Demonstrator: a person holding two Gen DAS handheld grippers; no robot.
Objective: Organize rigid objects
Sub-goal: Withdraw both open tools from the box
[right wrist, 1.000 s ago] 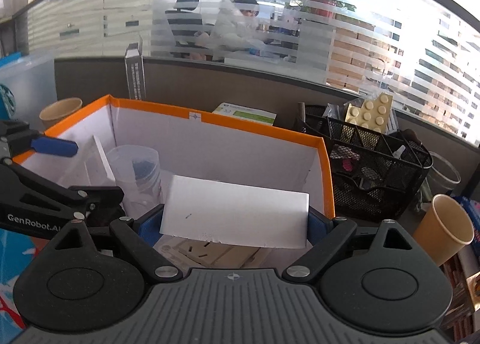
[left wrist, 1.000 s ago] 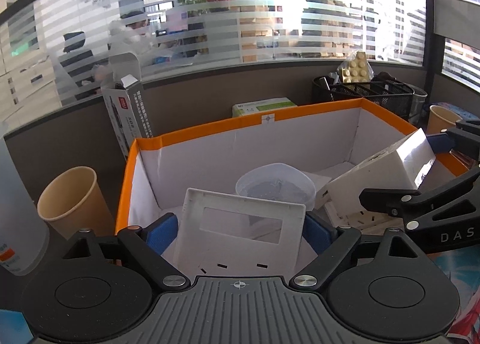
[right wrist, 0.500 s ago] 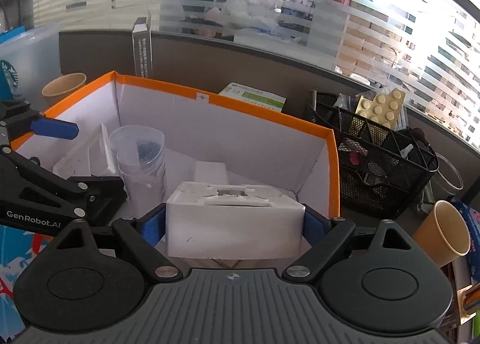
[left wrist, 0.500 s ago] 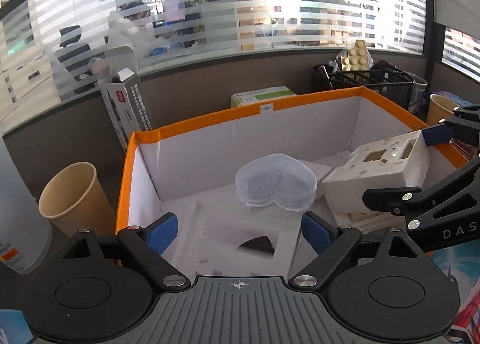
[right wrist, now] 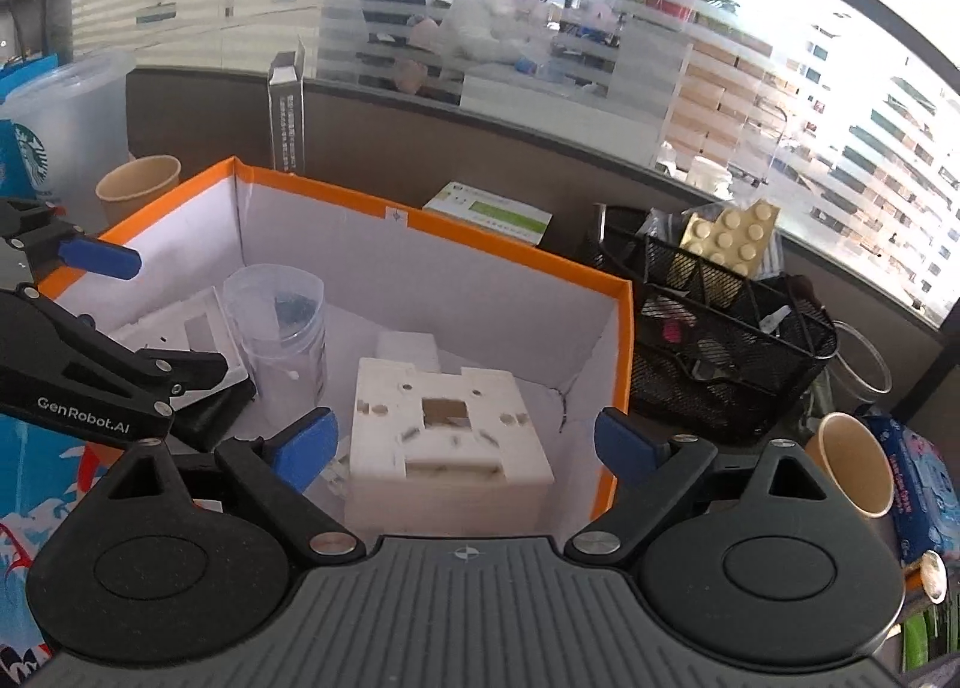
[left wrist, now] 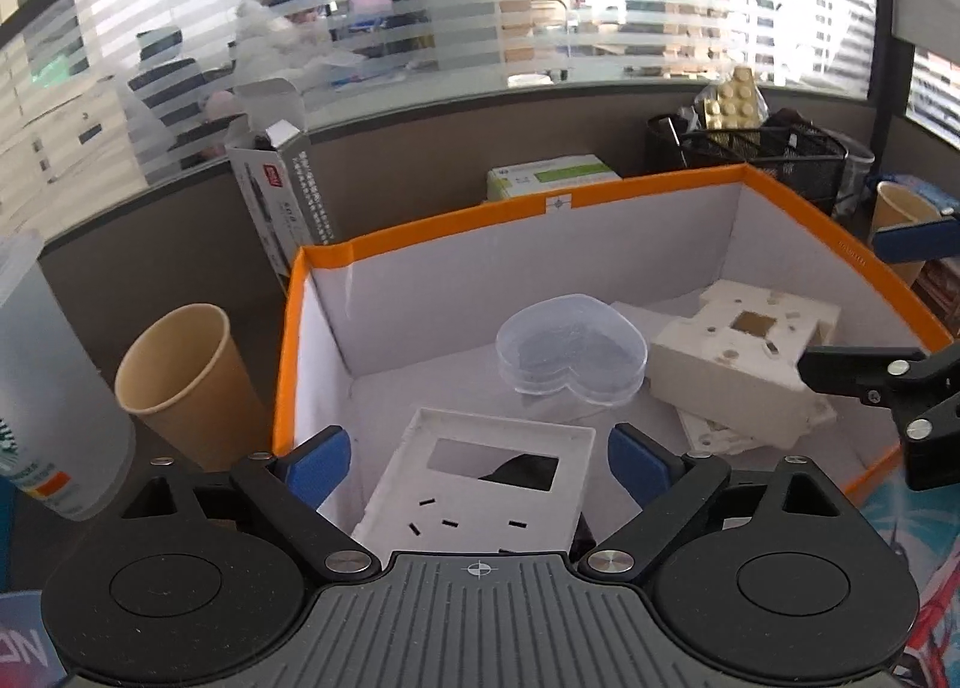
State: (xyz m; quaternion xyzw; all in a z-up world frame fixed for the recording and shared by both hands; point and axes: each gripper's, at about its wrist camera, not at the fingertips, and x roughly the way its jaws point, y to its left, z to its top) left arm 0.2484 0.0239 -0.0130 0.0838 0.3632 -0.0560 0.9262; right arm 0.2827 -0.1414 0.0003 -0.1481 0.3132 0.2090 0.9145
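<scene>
Two grippers, left (left wrist: 477,457) and right (right wrist: 462,442), have just opened wide and grip nothing. Released moments ago, the frame (left wrist: 480,493) and block (right wrist: 447,436) now rest inside the box (right wrist: 420,229), flanking the heart case (left wrist: 570,352). Both placements appear complete.

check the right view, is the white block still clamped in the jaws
No, the white block rests in the orange-rimmed box, with gaps to both pads of the right gripper.
</scene>
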